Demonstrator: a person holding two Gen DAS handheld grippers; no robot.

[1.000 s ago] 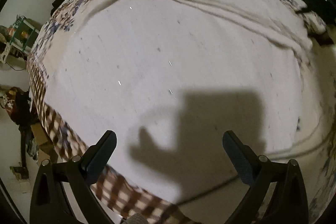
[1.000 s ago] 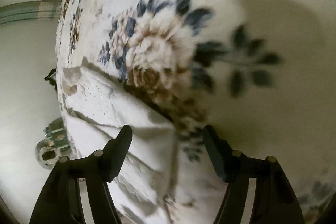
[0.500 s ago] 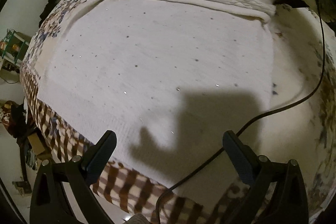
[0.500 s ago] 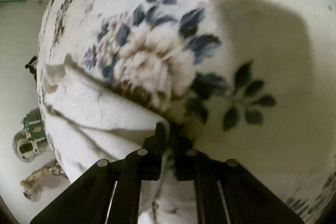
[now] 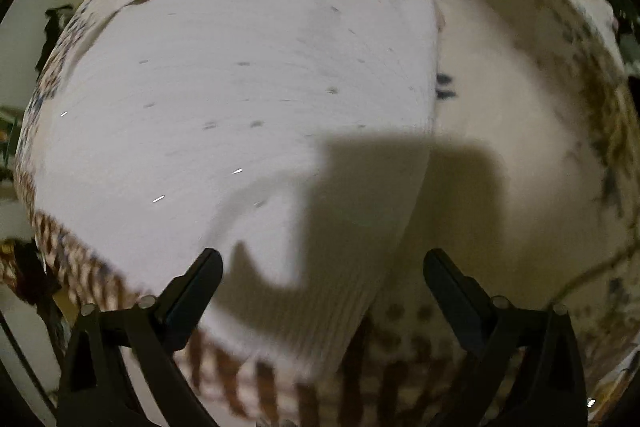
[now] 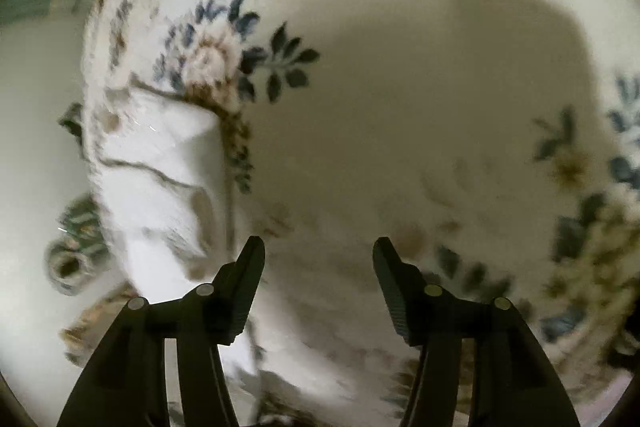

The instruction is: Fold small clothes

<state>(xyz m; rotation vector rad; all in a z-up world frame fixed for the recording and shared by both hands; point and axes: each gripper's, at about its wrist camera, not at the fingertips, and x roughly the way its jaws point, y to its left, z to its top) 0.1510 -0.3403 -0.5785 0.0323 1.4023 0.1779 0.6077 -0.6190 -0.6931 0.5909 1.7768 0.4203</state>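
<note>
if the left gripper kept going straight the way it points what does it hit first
Most likely the white knitted garment spread on the floral bedspread: the open left gripper points at its near right edge, though blur leaves depth unclear.

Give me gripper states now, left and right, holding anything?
Left gripper: open, holding nothing, above the white garment.
Right gripper: open, holding nothing, over the floral bedspread.
</note>
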